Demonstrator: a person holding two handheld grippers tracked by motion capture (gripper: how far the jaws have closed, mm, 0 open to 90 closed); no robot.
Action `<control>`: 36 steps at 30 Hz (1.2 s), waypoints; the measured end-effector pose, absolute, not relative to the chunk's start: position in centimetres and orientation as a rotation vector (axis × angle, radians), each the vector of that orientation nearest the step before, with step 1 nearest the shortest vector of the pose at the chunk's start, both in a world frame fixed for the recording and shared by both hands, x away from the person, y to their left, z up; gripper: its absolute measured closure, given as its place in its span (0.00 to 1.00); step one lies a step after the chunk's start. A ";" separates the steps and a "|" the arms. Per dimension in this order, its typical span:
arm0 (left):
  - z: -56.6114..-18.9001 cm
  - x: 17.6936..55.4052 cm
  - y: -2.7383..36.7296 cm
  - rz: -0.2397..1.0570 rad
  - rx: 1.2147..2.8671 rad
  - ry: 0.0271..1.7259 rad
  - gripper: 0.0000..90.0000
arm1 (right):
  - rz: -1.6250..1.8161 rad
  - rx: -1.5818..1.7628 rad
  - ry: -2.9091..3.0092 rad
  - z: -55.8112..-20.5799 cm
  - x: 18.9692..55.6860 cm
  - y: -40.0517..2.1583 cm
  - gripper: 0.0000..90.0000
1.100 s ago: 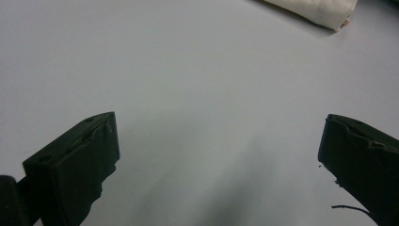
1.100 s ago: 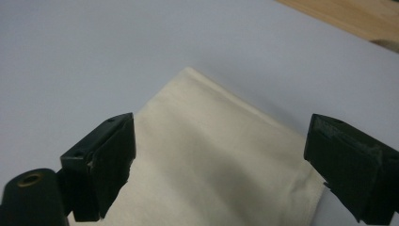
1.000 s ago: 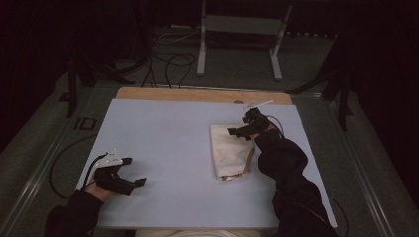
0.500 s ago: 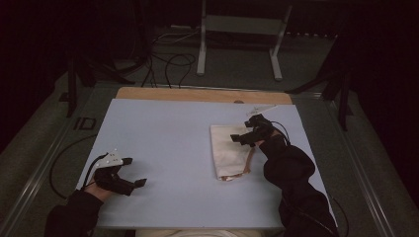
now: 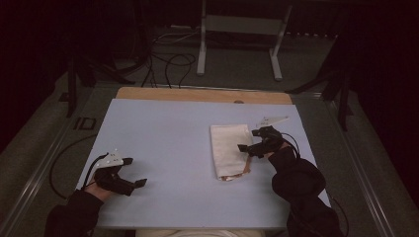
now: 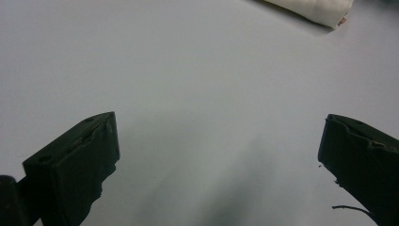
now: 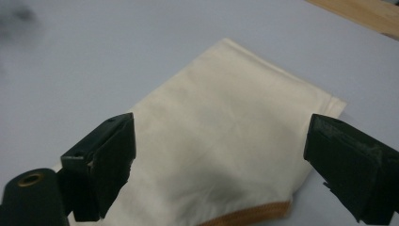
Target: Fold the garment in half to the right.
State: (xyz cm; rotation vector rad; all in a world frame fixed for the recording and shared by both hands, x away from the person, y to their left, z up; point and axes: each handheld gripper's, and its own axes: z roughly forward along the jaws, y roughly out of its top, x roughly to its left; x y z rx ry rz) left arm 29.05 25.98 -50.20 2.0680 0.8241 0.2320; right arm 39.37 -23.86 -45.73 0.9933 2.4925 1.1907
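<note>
— Moved since a second ago: the right tool [image 5: 249,140]. It was up at the cloth's far right corner, about 1 o'clock of the fold, and now sits lower, at the cloth's right edge near 3 o'clock.

— And the folded cream cloth [image 5: 230,156] itself?

— Same spot, flat on the pale table [image 5: 163,138], right of centre, its brown-trimmed corner toward 6 o'clock. In the right gripper view the cloth [image 7: 221,155] lies just under and ahead of the jaws, which stand wide apart with nothing between them.

— How is the right arm held?

— Dark sleeve comes in from 5 o'clock, forearm angled toward 11, the tool pointing left over the cloth's edge.

— Left side?

— Left tool [image 5: 134,173] has not shifted. It rests low over the table near the 7 o'clock corner, pointing toward 3 o'clock, jaws spread wide on bare table. Its own view catches the cloth [image 6: 315,10] well apart, at 1 o'clock.
</note>
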 end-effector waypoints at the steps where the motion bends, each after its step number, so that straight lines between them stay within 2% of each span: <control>1: -50.2 29.1 26.0 0.231 2.067 0.825 0.00 | 1.190 0.993 2.493 -45.8 39.1 -24.0 0.11; 36: -50.1 29.2 25.9 0.231 2.070 0.817 0.00 | 1.172 0.998 2.466 -48.6 31.2 -27.2 0.11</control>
